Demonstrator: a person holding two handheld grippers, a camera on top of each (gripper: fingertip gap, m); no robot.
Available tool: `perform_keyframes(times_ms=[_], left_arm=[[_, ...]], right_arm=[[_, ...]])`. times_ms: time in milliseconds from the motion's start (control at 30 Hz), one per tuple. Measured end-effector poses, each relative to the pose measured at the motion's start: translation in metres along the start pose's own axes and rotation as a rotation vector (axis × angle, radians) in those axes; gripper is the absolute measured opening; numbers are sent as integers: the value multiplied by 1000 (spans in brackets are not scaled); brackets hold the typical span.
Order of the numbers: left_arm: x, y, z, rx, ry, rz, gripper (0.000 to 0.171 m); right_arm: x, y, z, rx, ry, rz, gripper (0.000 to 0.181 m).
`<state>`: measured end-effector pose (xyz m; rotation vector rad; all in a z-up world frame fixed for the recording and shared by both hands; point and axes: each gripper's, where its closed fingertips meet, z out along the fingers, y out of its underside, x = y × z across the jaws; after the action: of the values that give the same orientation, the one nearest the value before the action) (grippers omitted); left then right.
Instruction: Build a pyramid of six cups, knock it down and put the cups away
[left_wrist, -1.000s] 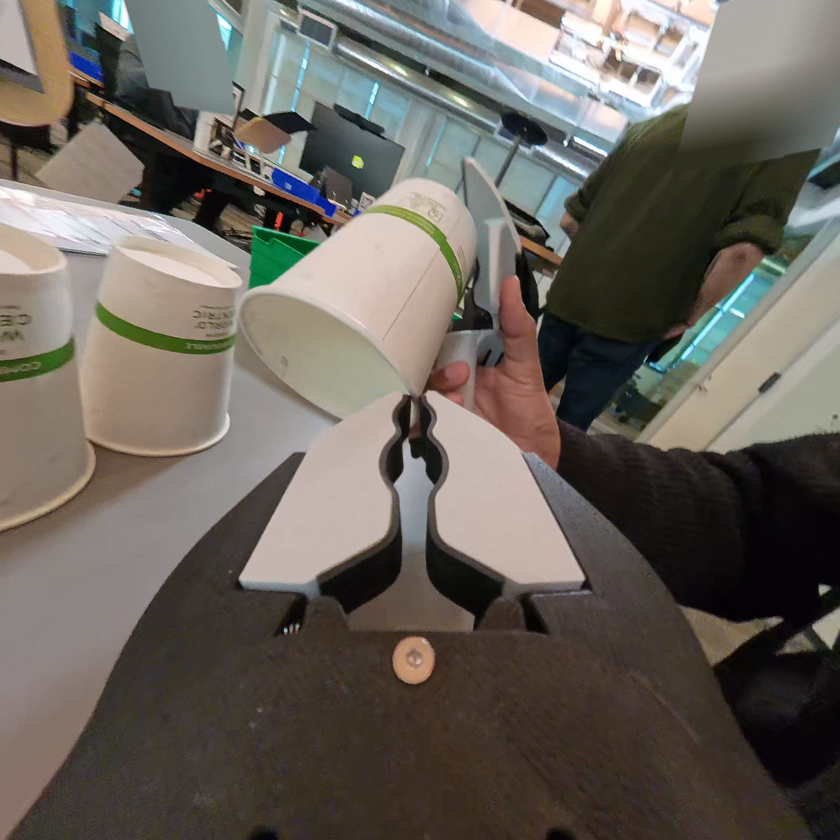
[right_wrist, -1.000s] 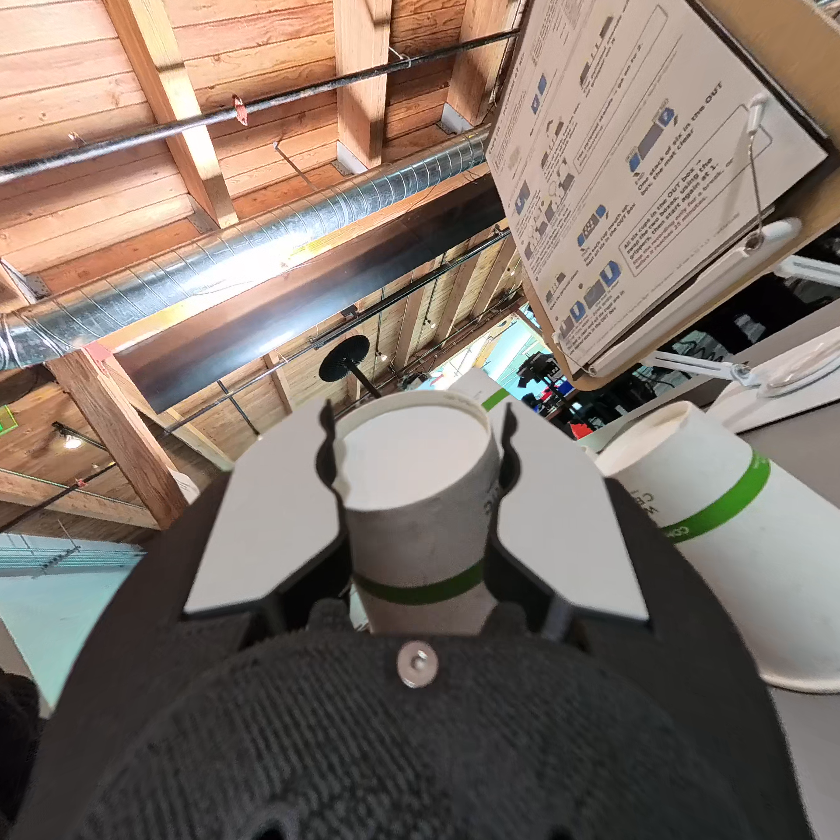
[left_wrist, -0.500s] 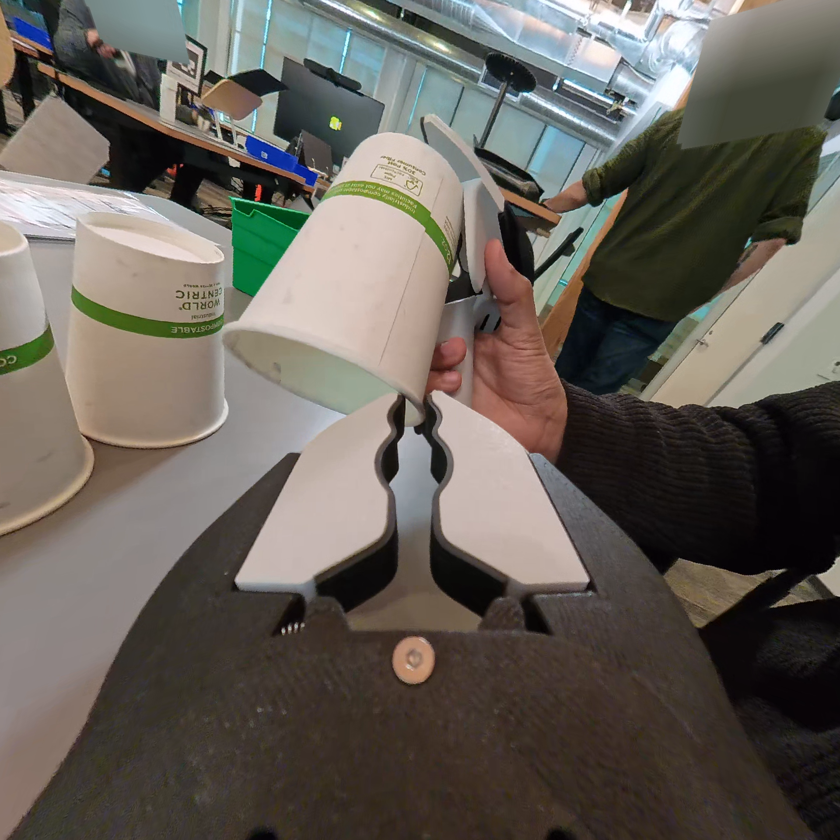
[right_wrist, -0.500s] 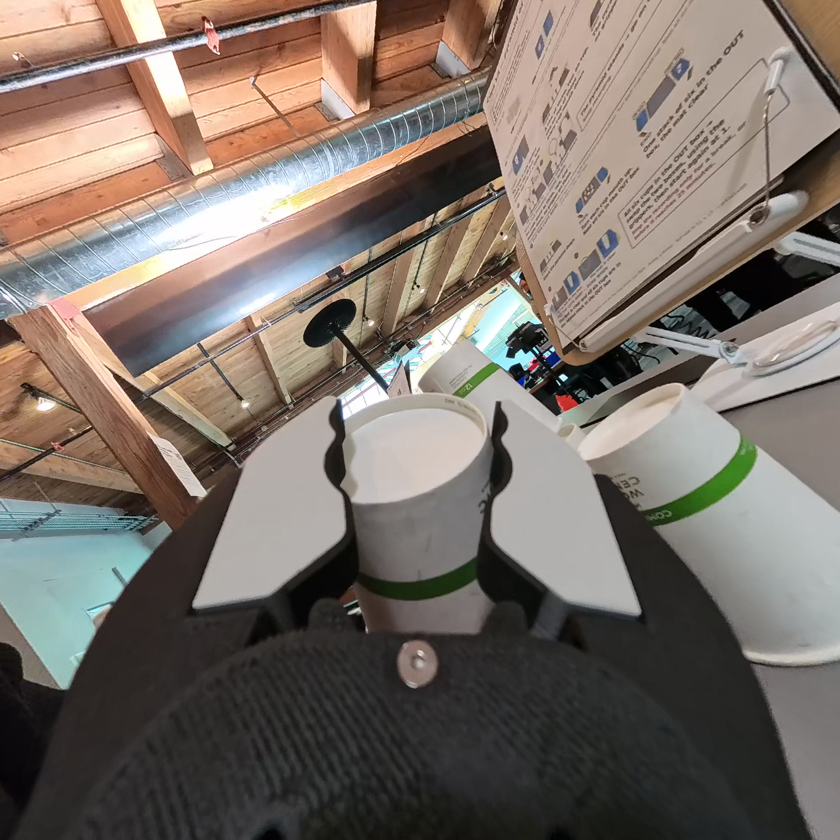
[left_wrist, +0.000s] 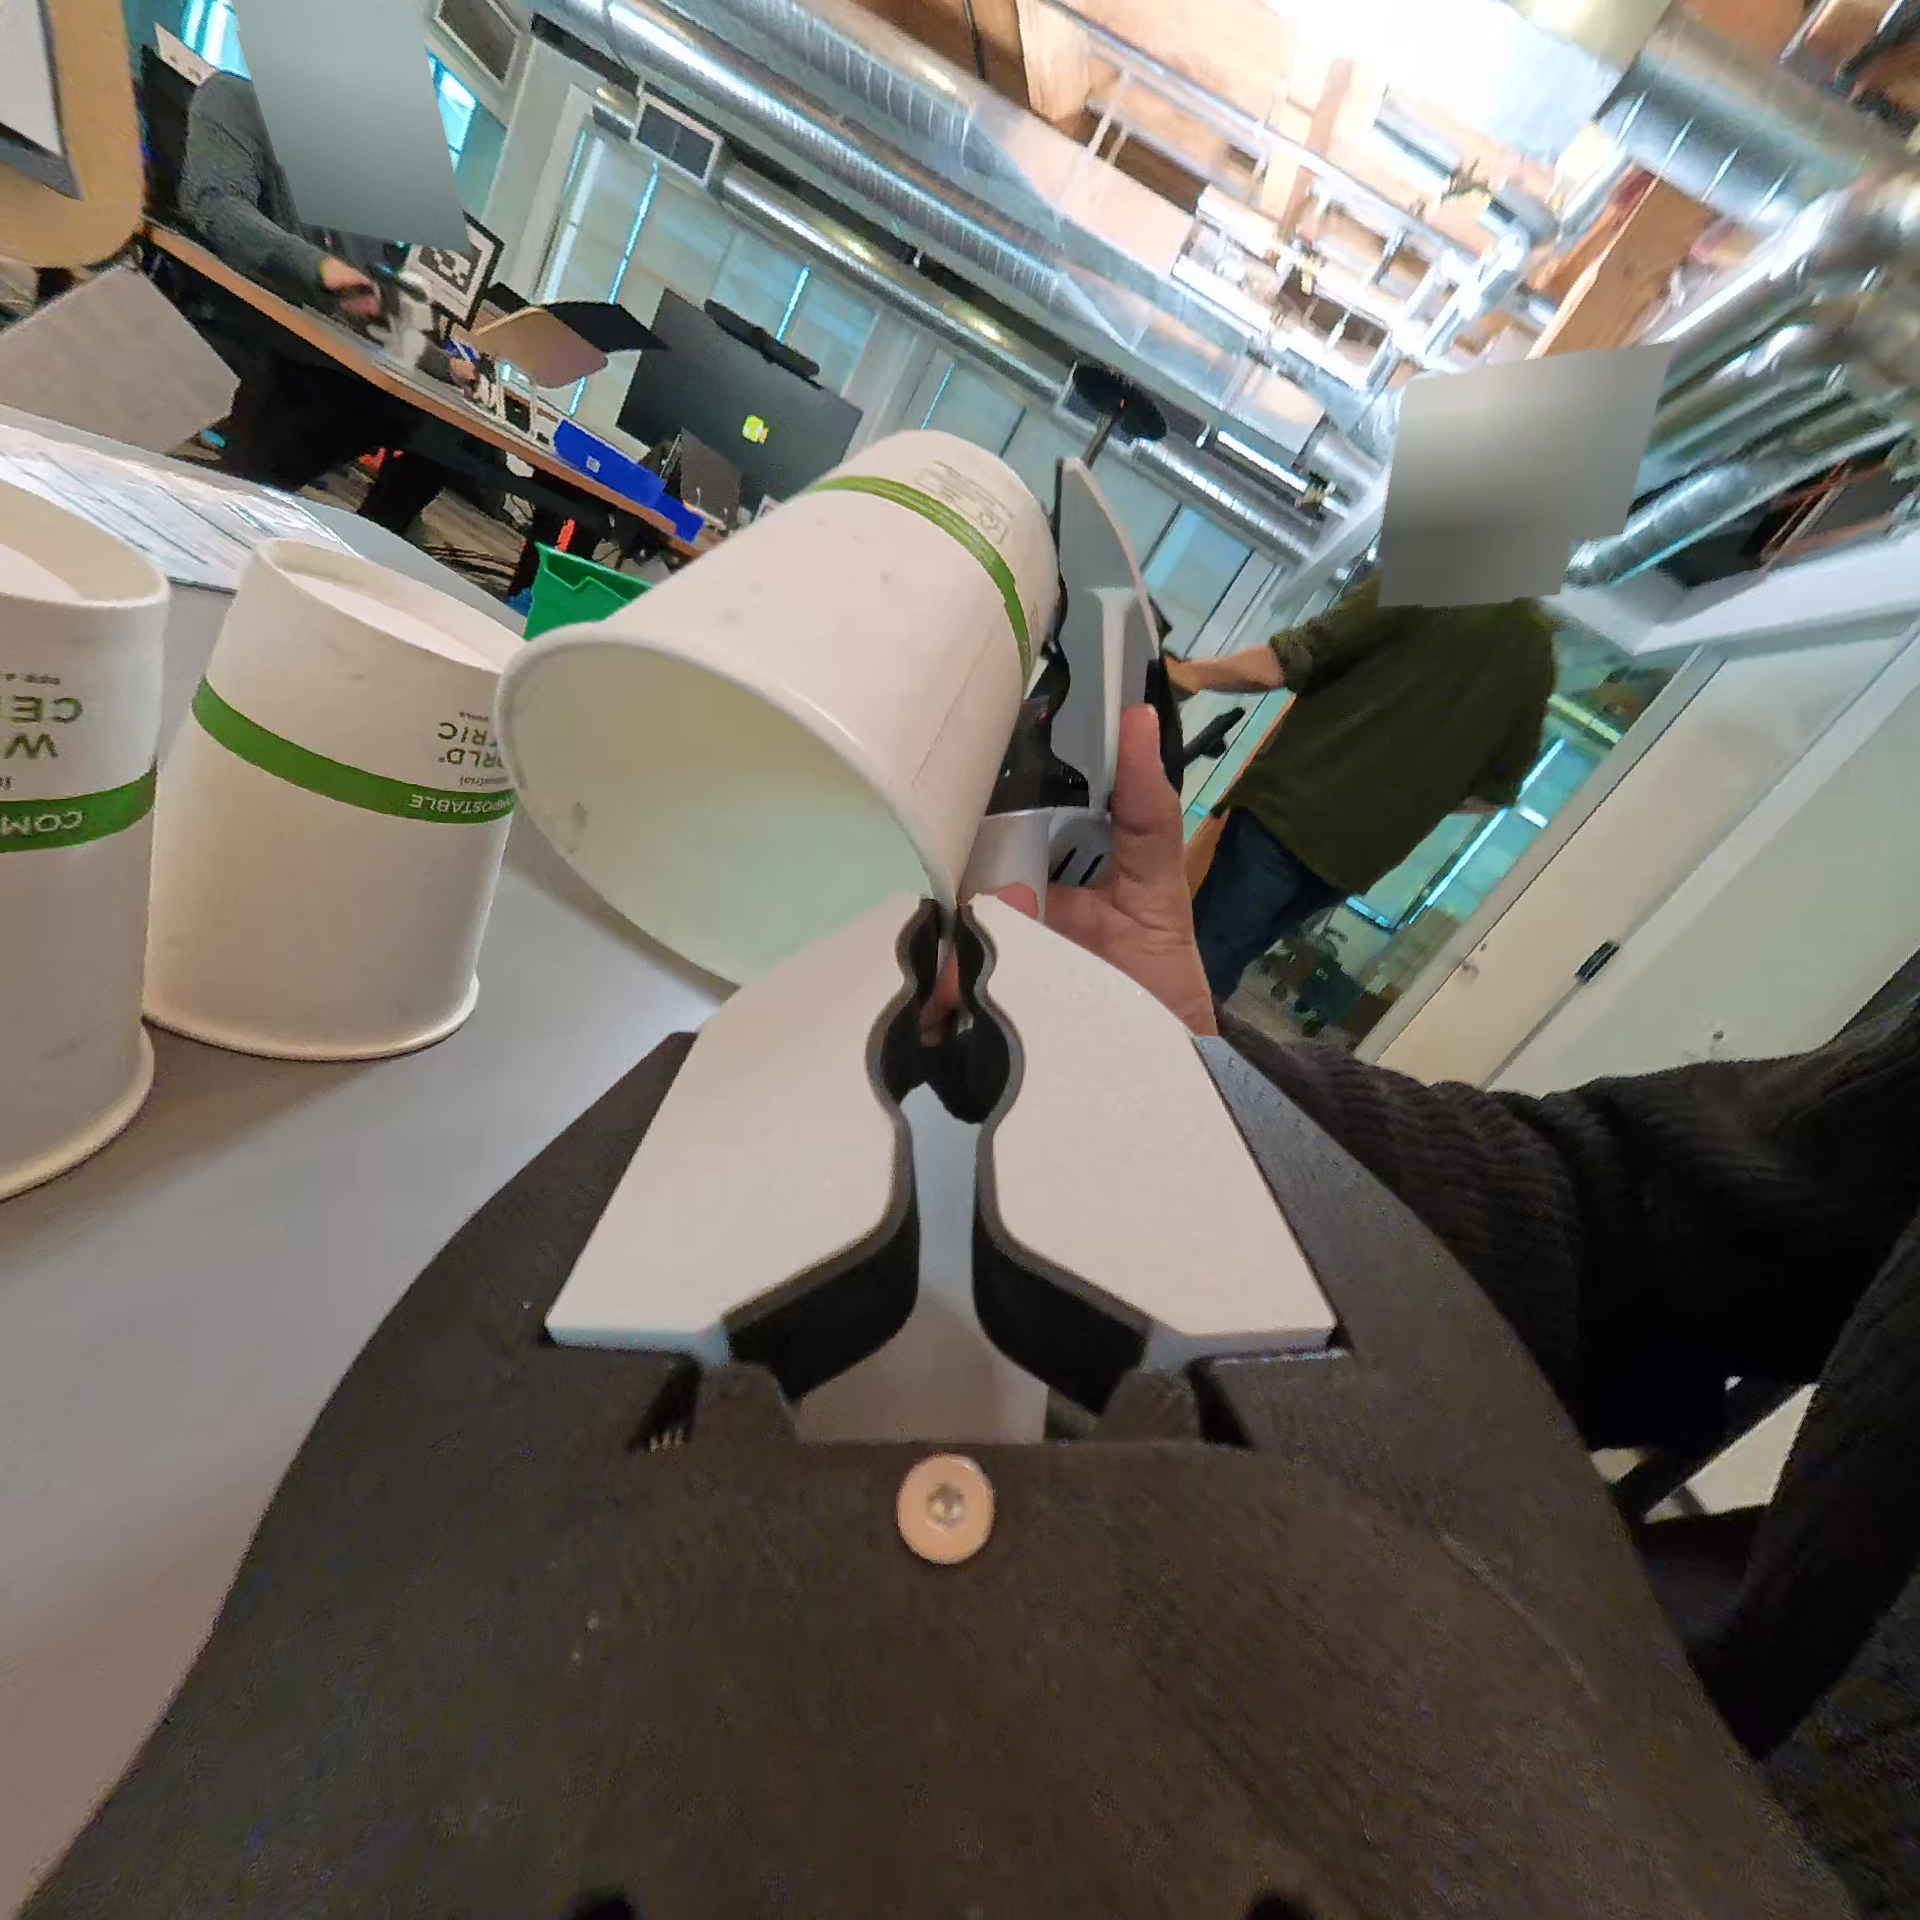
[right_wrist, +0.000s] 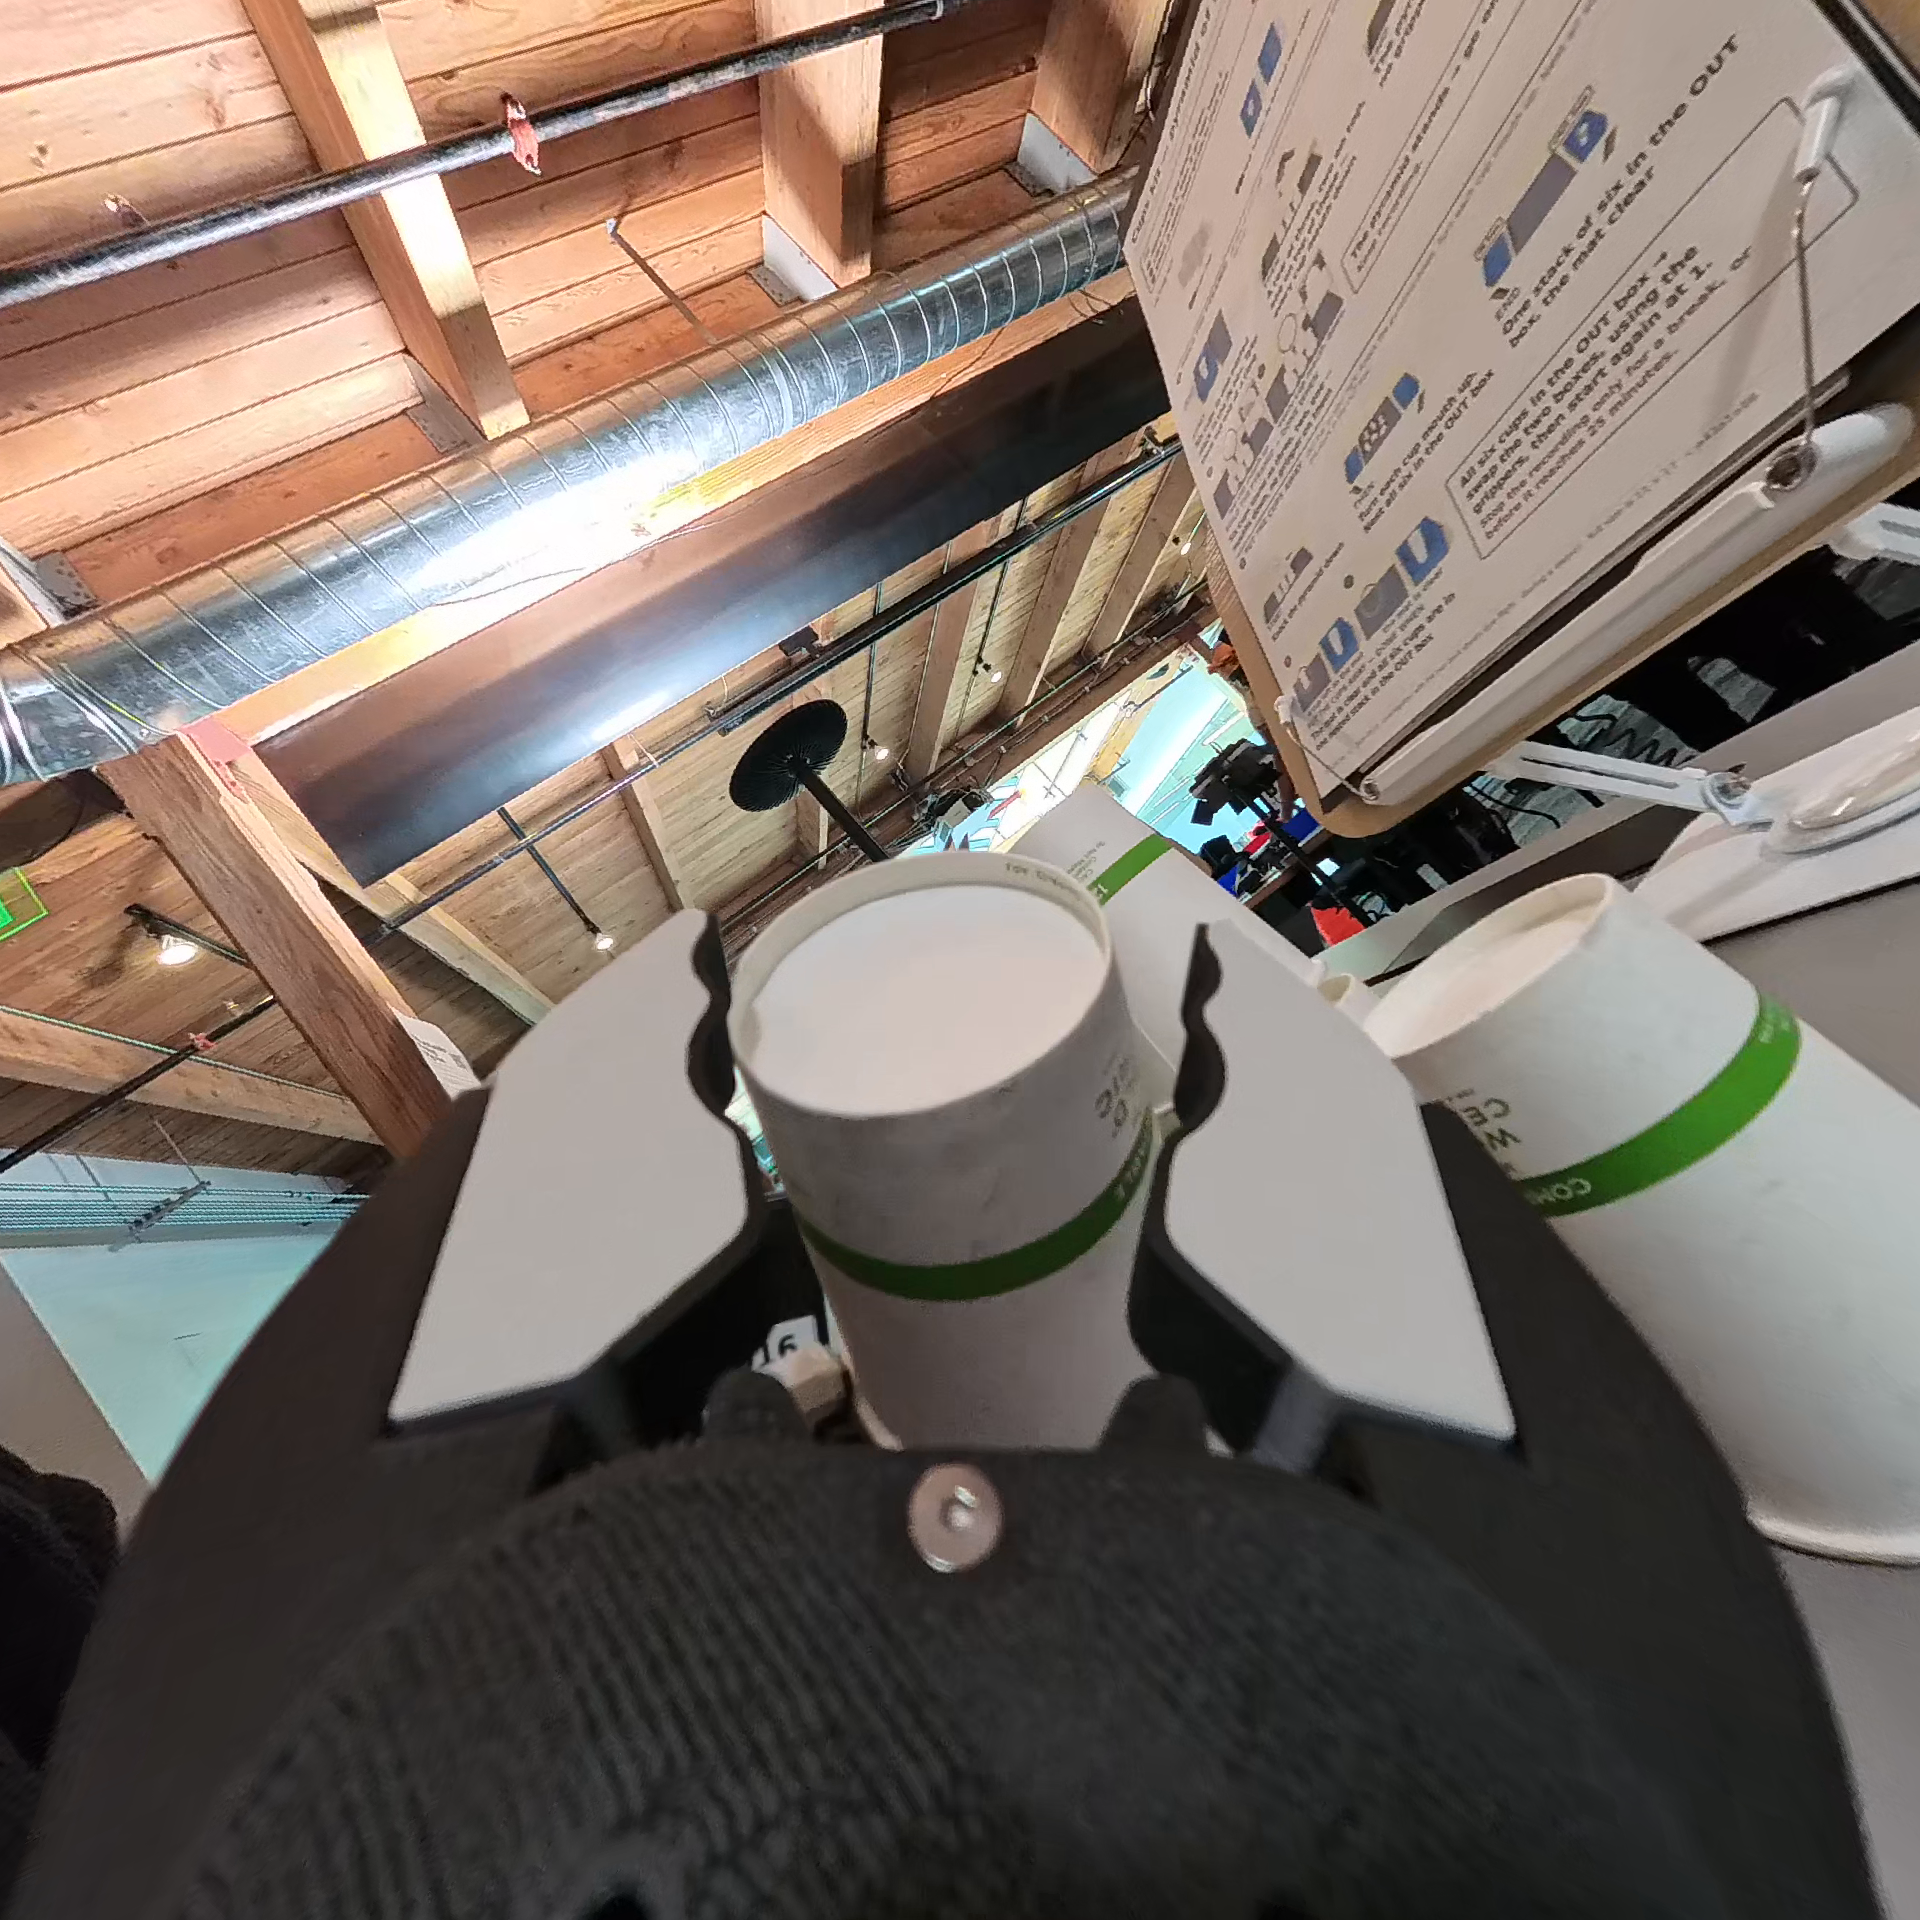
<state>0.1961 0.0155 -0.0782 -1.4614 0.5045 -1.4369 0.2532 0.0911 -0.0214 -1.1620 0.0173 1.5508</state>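
A white paper cup with a green band (left_wrist: 790, 675) is held in the air on its side, mouth towards the left wrist camera. My left gripper (left_wrist: 951, 925) is shut on the lower edge of its rim. My right gripper (right_wrist: 951, 956) stands around the cup's base end (right_wrist: 966, 1174) with its jaws spread. A small gap shows between the cup and the right finger. In the left wrist view one of its fingers (left_wrist: 1101, 623) shows beside the cup's base, with a hand (left_wrist: 1132, 862) holding that gripper.
Two more cups stand upside down on the grey table (left_wrist: 260, 1195), one (left_wrist: 322, 790) near the held cup and one (left_wrist: 52, 831) at the left edge. One of them shows in the right wrist view (right_wrist: 1662, 1195). A clipboard with a printed sheet (right_wrist: 1507, 312) hangs above. A person in a green sweater (left_wrist: 1382, 748) stands behind.
The right gripper's jaws have spread apart from the cup they clamped. The left gripper's tips have closed on the rim. The cup's mouth has tipped up towards the left camera.
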Motion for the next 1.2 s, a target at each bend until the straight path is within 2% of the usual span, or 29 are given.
perform_keyframes(times_ms=[467,633,1000,1200], left_arm=[[-5,-27,-11,162,9,-93,4],[-3,-34,-13,207,50,-170,3],[20,-11,0,101,123,-109,4],[25,-5,2,75,144,-95,4]], right_arm=[[-1,4,1,-15,0,2,89],[6,15,3,-44,48,9,89],[4,25,4,-56,58,19,84],[4,38,9,-117,46,69,93]])
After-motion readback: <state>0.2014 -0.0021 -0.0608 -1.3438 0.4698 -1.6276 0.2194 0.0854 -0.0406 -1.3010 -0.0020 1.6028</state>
